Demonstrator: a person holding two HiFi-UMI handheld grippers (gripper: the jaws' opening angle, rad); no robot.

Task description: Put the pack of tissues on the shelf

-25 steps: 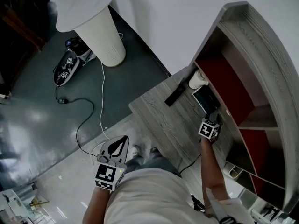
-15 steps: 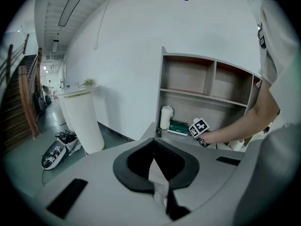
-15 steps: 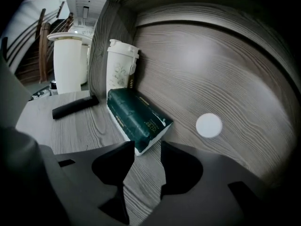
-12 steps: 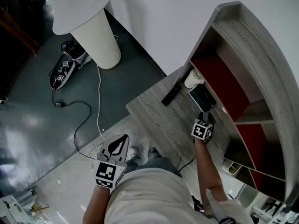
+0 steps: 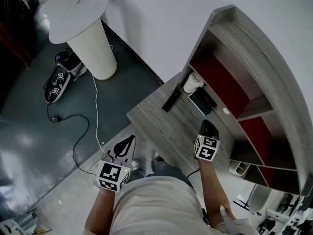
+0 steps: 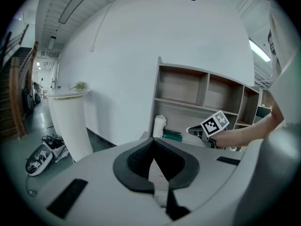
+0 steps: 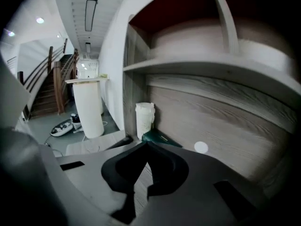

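On the bench: the pack of tissues [image 5: 202,101] lies flat, dark green, right at the foot of the shelf [image 5: 266,40], between a white lidded cup [image 5: 192,82] and a little white disc [image 5: 226,111]. A black remote [image 5: 170,101] sits just beside the cup on the bench [image 5: 161,124].
Right hand-held gripper [image 5: 209,129]: its jaws have just been closing and are pressed together with nothing in them. It hangs near the pack but clear of it.
Left hand-held gripper [image 5: 126,146]: also pressed together and empty, down by the person's body, well apart from everything on the bench.
How the pack should handle: my guess is light and squishy, with a slightly slick film wrap and nothing fragile. I'd pinch it across the short width near the middle so it doesn't droop or slide out.
Shelf compartments: the red-backed ones I can see look bare, so there's plenty of room.
Cup: the lid's on, so I can't tell what's inside.
Task status: reads to me like the pack isn't up on a shelf board yet.
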